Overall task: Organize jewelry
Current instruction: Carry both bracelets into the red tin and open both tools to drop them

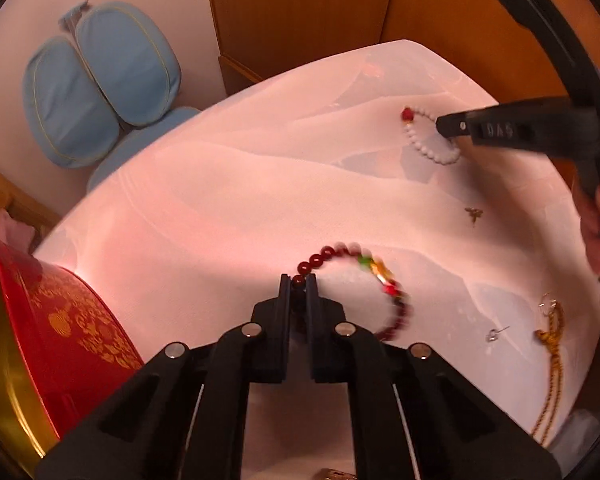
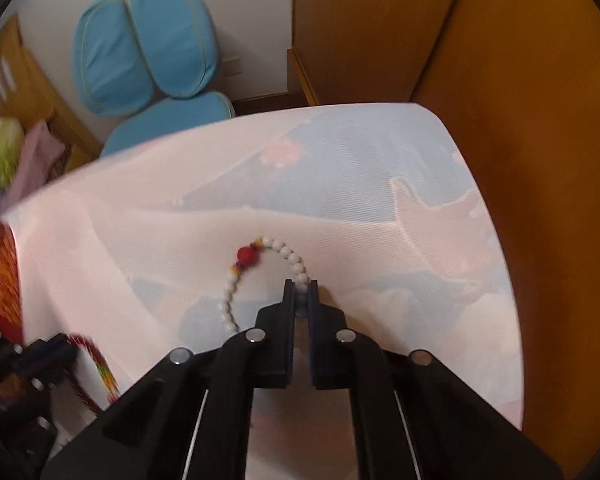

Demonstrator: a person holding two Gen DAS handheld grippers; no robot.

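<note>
Left gripper (image 1: 299,280) is pinched onto a dark bead of the red bead bracelet (image 1: 364,280); the rest of the loop, with its green and gold accent beads, trails right of the fingertips, motion-blurred, so I can't tell whether it rests on the cloth or hangs clear. Right gripper (image 2: 301,289) is clamped on the white bead bracelet (image 2: 260,272), with one white bead seated between the fingertips; the strand arcs up and left past a single red bead, then curves back down toward the gripper body. From the left wrist view the white bracelet sits toward the table's far right corner, and the red one is closer to the near edge, about mid-width. The table is covered by a white cloth (image 1: 220,200) with faint pale-blue patches. Loose on the cloth: a small gold charm (image 1: 473,213) between the two bracelets, a clear stud earring (image 1: 496,334) near the right edge, and a gold chain (image 1: 550,360) just beside it, running down to the near right corner. A red tin with gold print (image 1: 60,332) stands at the near left corner. A blue chair (image 2: 148,48) sits beyond the far edge, with wooden cabinets (image 2: 380,20) behind.
</note>
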